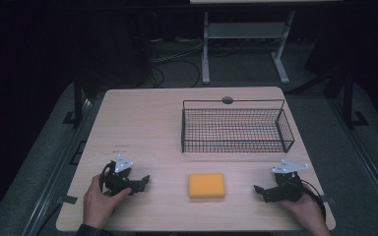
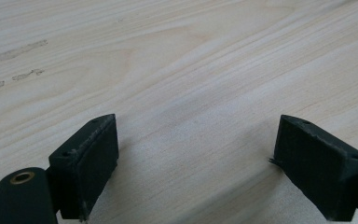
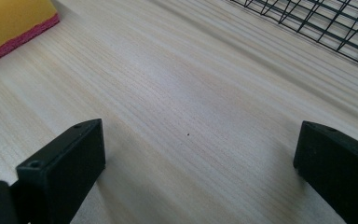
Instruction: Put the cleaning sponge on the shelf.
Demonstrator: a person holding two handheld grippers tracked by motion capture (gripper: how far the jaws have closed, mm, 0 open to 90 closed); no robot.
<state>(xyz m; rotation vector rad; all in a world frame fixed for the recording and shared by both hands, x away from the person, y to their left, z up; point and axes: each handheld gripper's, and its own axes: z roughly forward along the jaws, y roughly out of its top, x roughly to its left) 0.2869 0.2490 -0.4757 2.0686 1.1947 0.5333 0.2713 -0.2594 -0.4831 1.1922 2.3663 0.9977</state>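
Legible text, labels, brands, numbers, signs: none on any item or surface in any view.

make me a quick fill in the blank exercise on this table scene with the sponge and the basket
1. The flat yellow sponge with a pink underside lies on the light wooden table between the two ____.
2. The black wire basket holds ____.
3. The jaws of the left gripper and the right gripper both stand ____.
4. From the person's side, the basket stands ____ the sponge.

Missing words: grippers; nothing; open; behind
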